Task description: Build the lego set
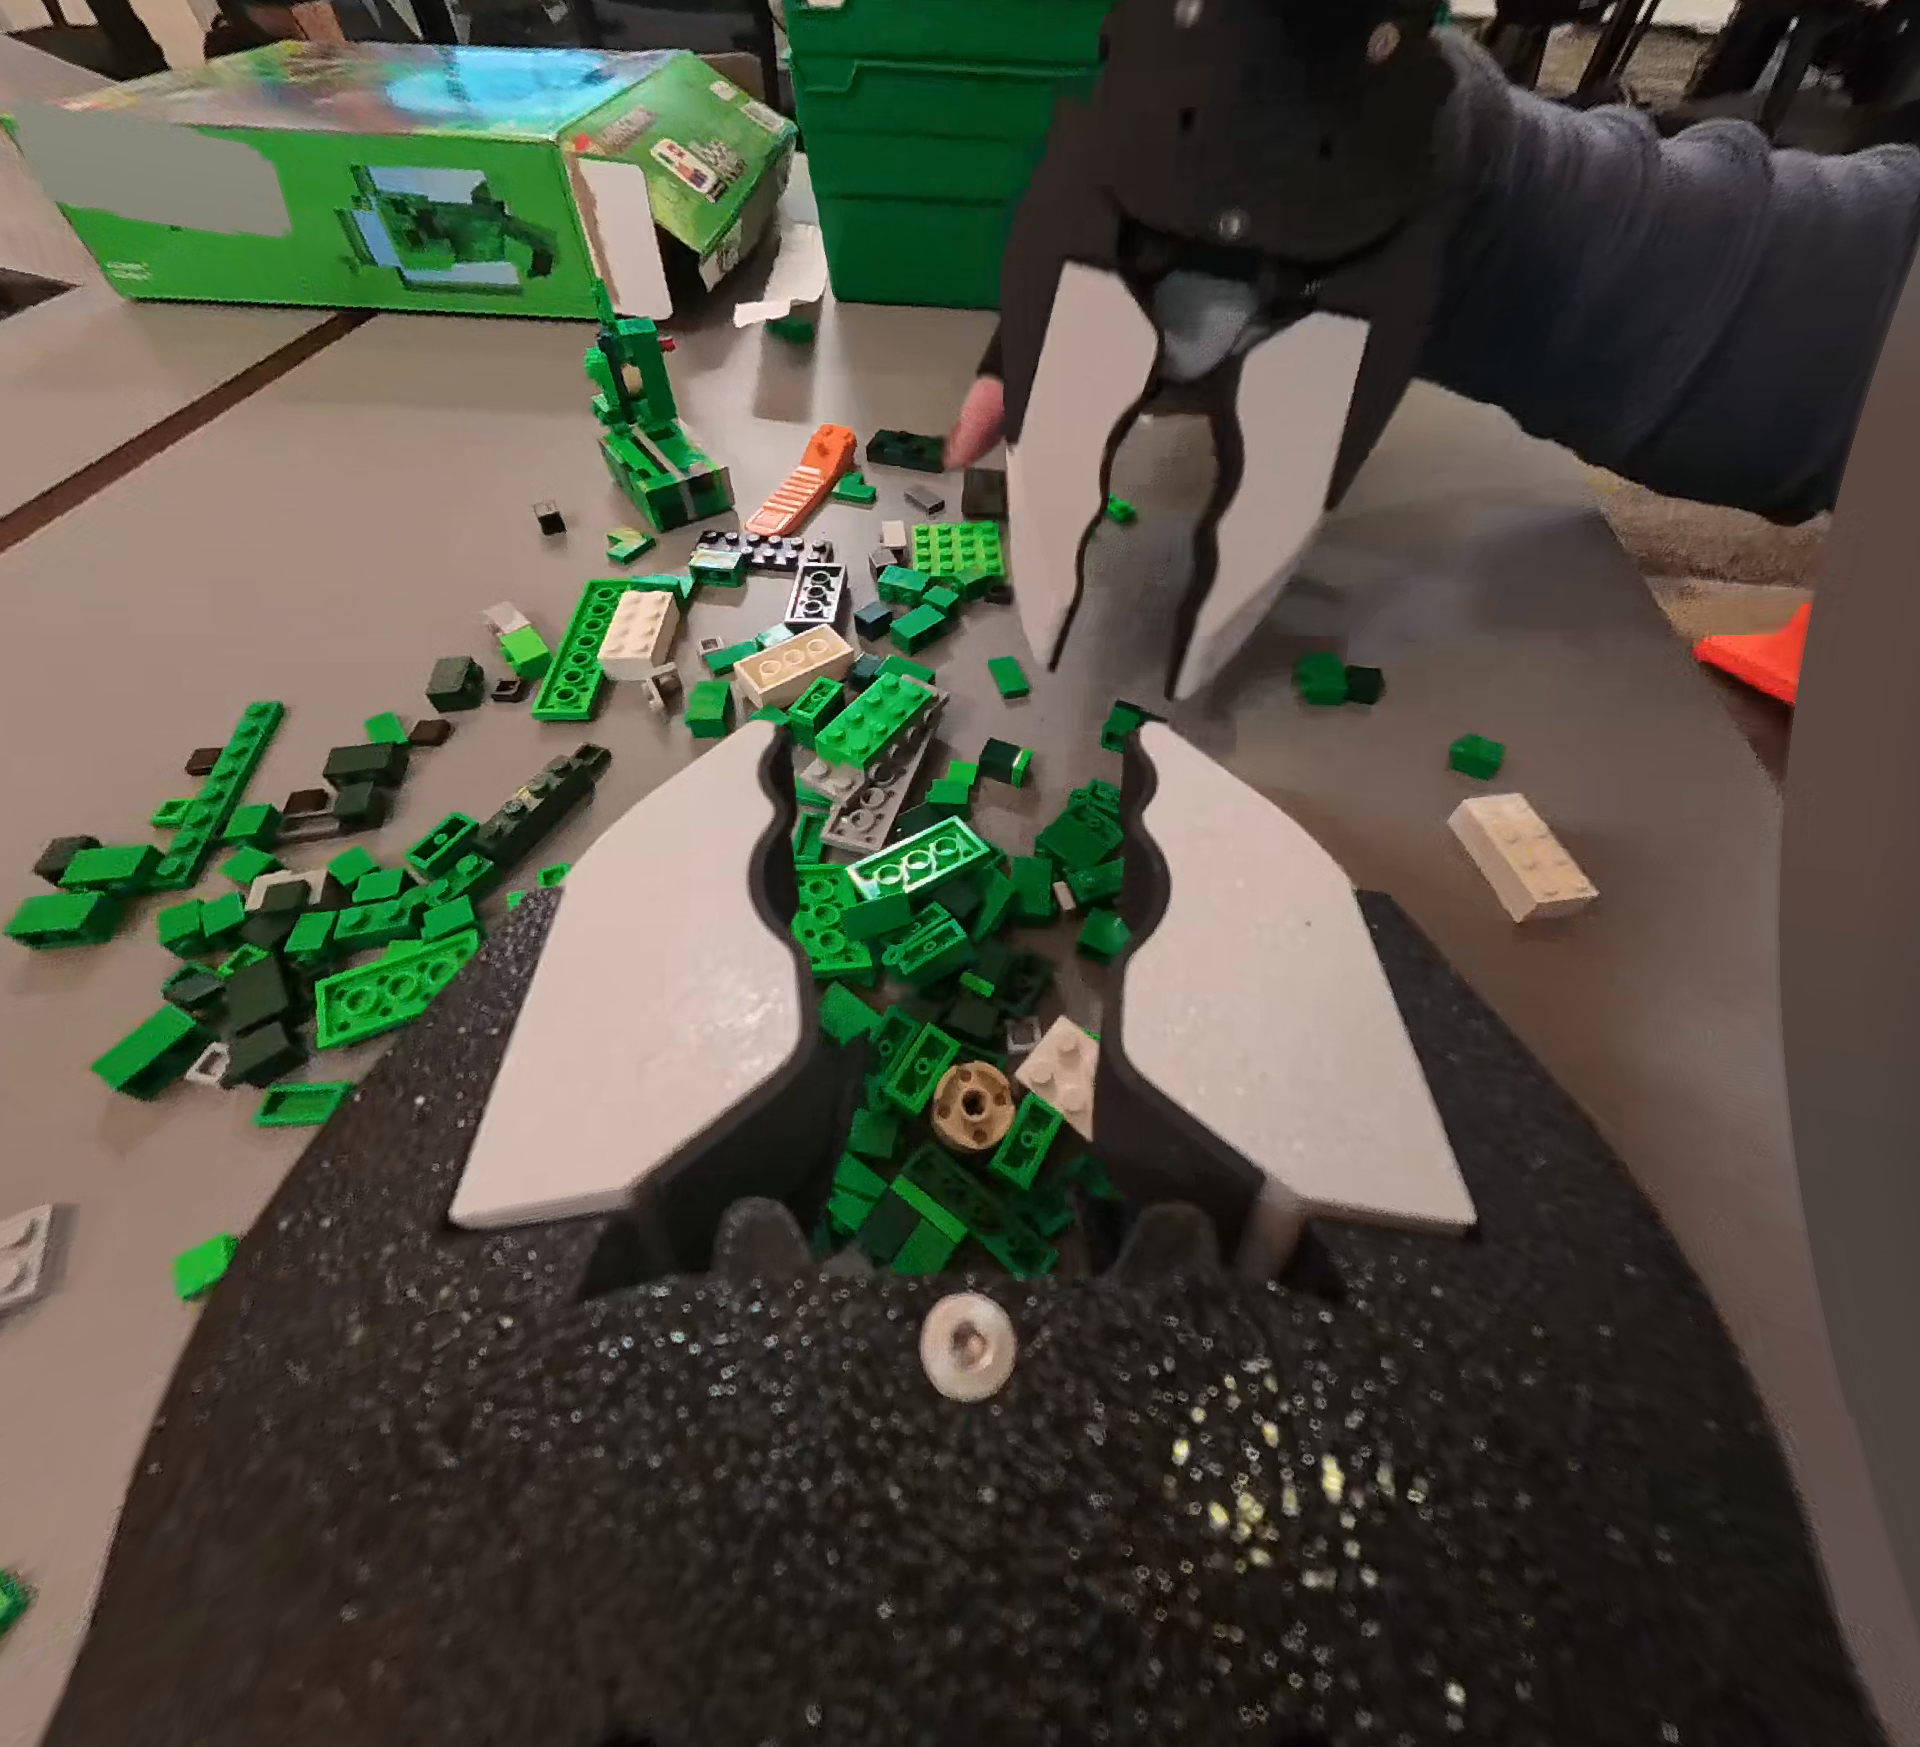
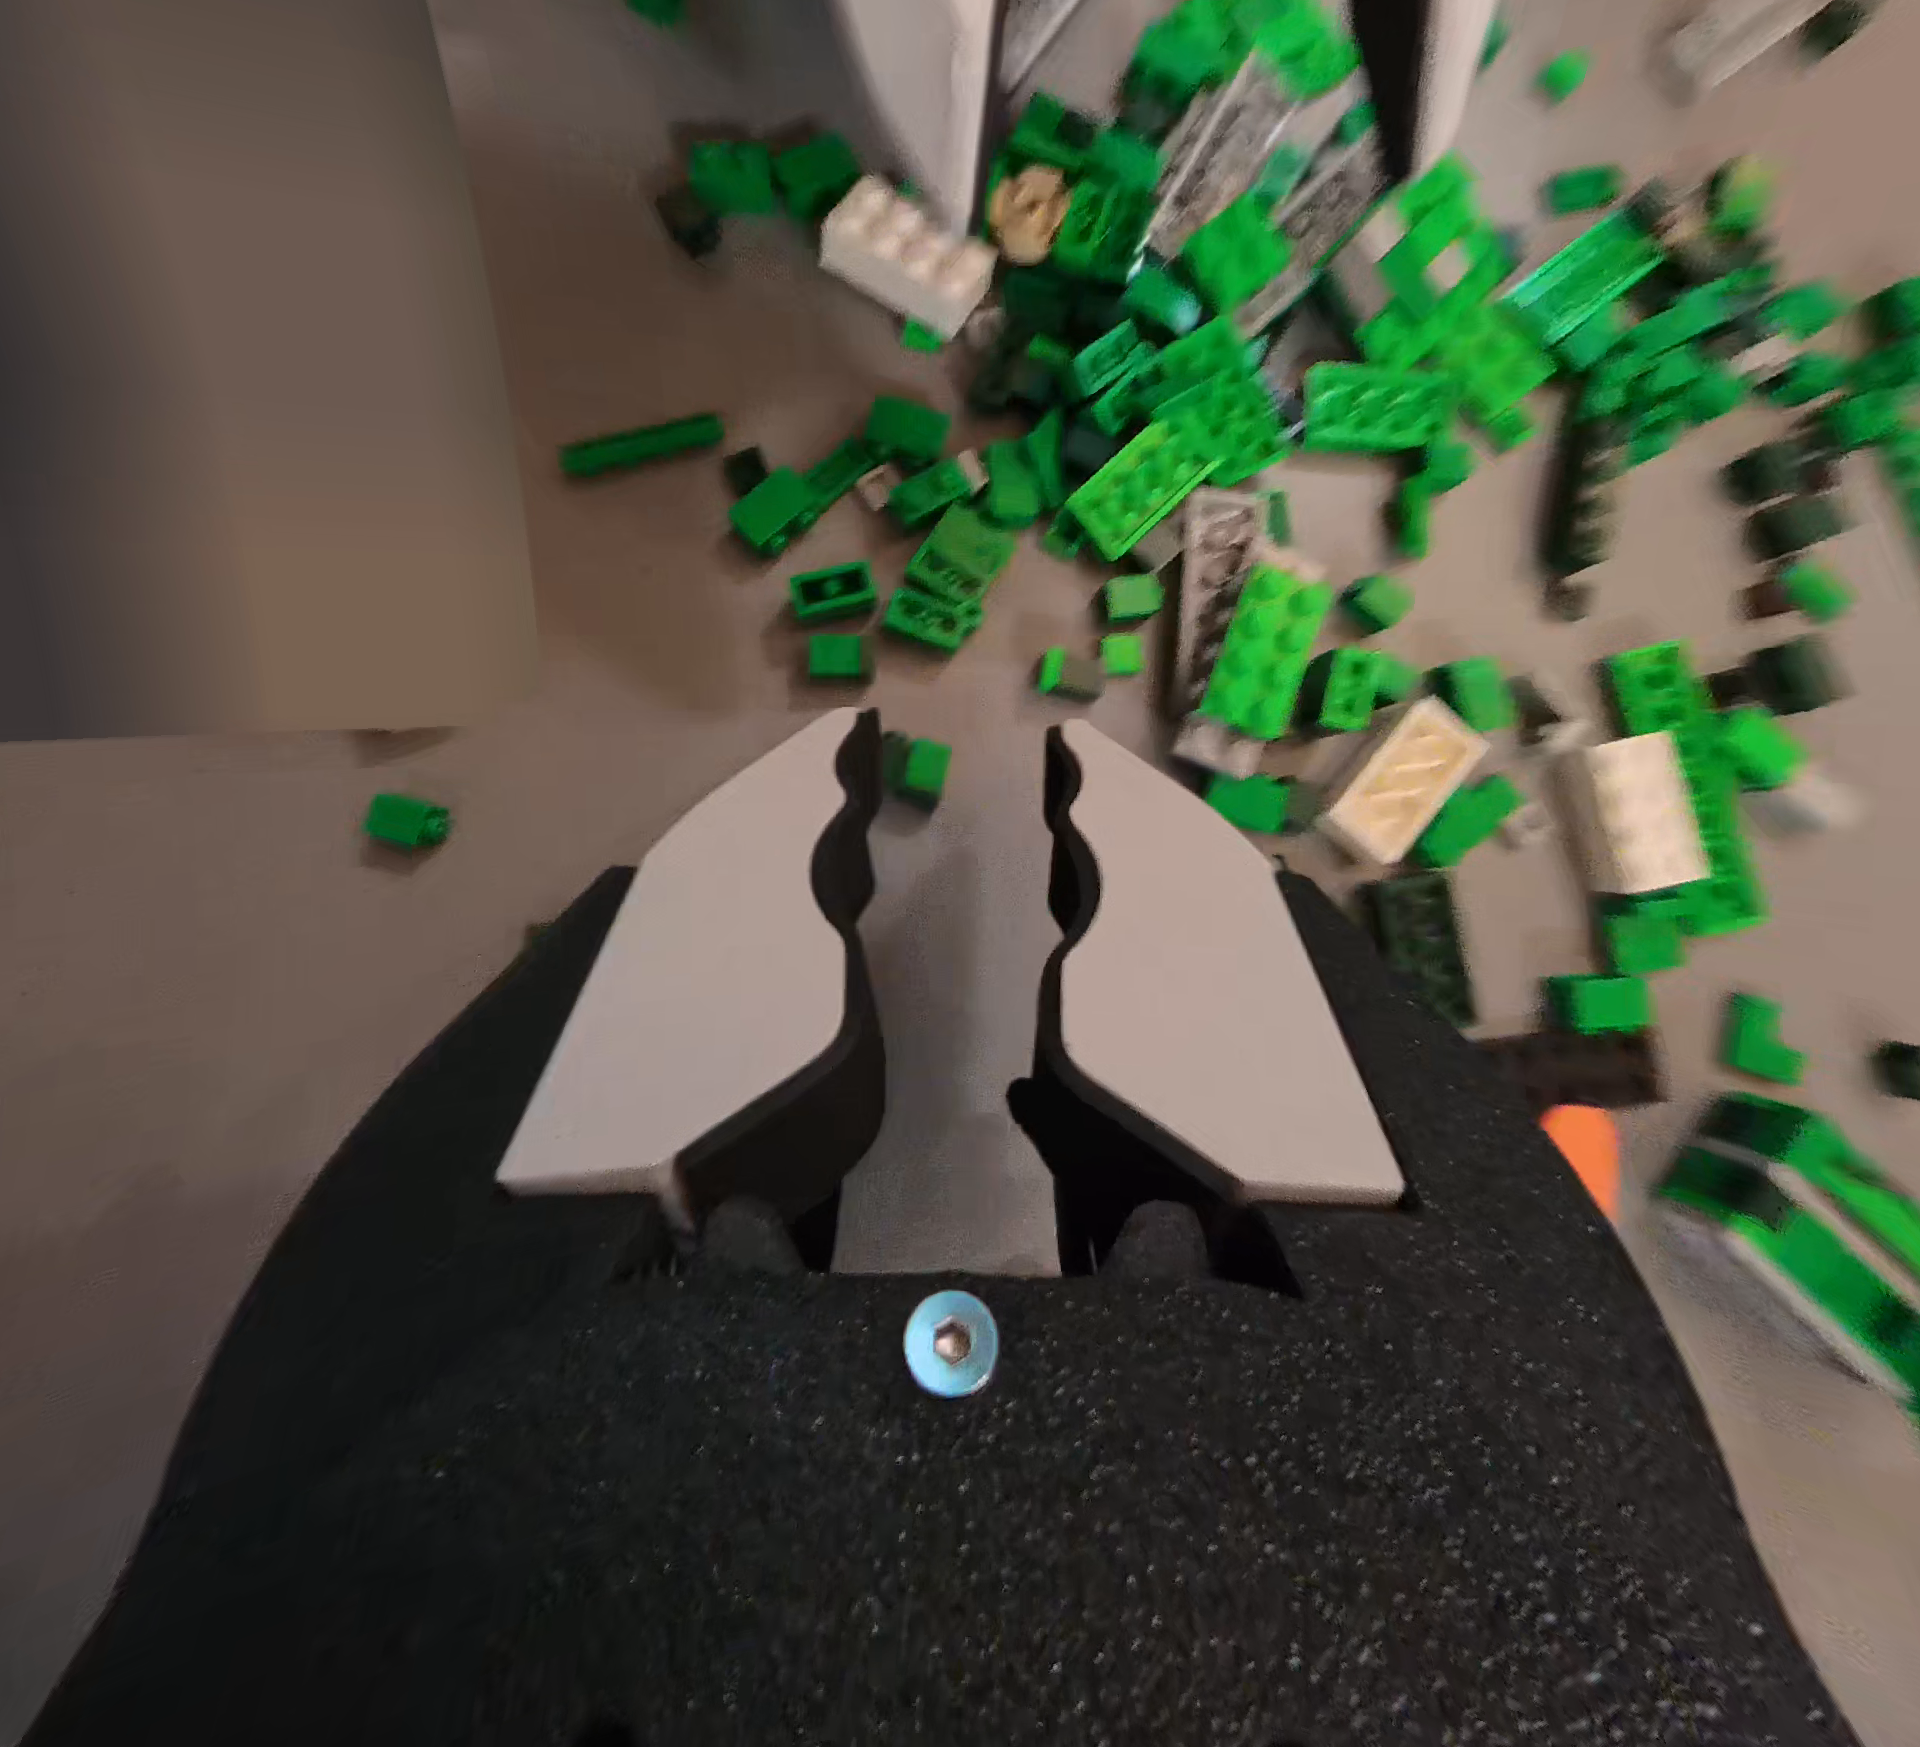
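Several loose green, dark green, grey and white bricks lie in a pile point(image 1: 914, 908) on the grey table point(image 1: 312, 492). My left gripper point(image 1: 951, 741) is open and empty, hovering over the pile, with a tan round piece point(image 1: 971, 1107) between its fingers. My right gripper point(image 1: 1112, 679) points down at the table opposite, open and empty. In the right wrist view, which is blurred, the right gripper point(image 2: 961, 731) is open over bare table with a small green brick point(image 2: 920, 767) by its left fingertip. A partly built green model point(image 1: 649, 440) stands at the back.
A green set box point(image 1: 343, 191) lies at the back left, a green bin point(image 1: 935, 139) behind the pile. An orange brick separator point(image 1: 805, 476) lies near the model. A white brick point(image 1: 1522, 856) sits apart at the right. A sleeved arm point(image 1: 1662, 263) holds the right gripper. There is about 8 cm between the tips of the two grippers. The partly built green model point(image 1: 649, 440) lies around 20 cm away from my right fingertips.
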`<move>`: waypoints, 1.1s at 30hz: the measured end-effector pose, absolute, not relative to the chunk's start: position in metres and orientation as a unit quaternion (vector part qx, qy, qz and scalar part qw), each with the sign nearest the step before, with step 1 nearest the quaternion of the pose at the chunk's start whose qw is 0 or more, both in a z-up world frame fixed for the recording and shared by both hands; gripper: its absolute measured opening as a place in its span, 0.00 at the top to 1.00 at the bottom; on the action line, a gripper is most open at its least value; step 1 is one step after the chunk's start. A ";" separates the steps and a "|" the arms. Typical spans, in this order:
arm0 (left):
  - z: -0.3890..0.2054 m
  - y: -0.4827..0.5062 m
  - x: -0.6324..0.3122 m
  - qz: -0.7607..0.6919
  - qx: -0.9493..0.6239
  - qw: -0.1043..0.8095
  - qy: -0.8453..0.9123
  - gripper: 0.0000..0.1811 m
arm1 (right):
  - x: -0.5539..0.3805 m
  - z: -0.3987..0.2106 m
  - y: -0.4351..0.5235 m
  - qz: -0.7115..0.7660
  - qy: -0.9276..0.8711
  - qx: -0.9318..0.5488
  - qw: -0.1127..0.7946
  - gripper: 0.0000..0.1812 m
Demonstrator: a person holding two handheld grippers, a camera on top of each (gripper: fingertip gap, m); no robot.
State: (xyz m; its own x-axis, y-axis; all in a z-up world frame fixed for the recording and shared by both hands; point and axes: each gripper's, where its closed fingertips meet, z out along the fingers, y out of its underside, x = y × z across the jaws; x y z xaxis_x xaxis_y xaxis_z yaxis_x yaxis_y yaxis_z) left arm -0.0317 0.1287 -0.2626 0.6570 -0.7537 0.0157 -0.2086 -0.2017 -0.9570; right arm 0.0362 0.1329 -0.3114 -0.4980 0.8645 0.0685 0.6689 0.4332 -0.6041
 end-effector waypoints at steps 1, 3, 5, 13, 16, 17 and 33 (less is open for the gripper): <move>-0.261 0.127 -0.032 -0.253 -0.731 0.544 0.325 0.67 | 0.041 -0.320 0.133 0.252 -0.830 -0.465 0.177 0.82; -0.259 0.123 -0.032 -0.256 -0.730 0.545 0.323 0.67 | 0.043 -0.329 0.132 0.248 -0.836 -0.456 0.179 0.83; -0.257 0.119 -0.029 -0.261 -0.729 0.545 0.322 0.67 | 0.043 -0.328 0.130 0.256 -0.834 -0.452 0.187 0.87; -0.257 0.113 -0.019 -0.308 -0.729 0.528 0.309 0.70 | 0.000 -0.278 0.138 0.208 -0.799 -0.385 0.412 0.91; -0.250 0.105 -0.018 -0.360 -0.719 0.514 0.300 0.80 | -0.023 -0.256 0.131 0.180 -0.778 -0.331 0.502 0.91; -0.246 0.107 -0.022 -0.363 -0.716 0.526 0.282 0.81 | -0.029 -0.253 0.129 0.168 -0.775 -0.317 0.519 0.91; -0.258 0.101 -0.031 -0.431 -0.711 0.477 0.284 0.96 | -0.041 -0.253 0.106 0.246 -0.772 -0.254 0.528 0.91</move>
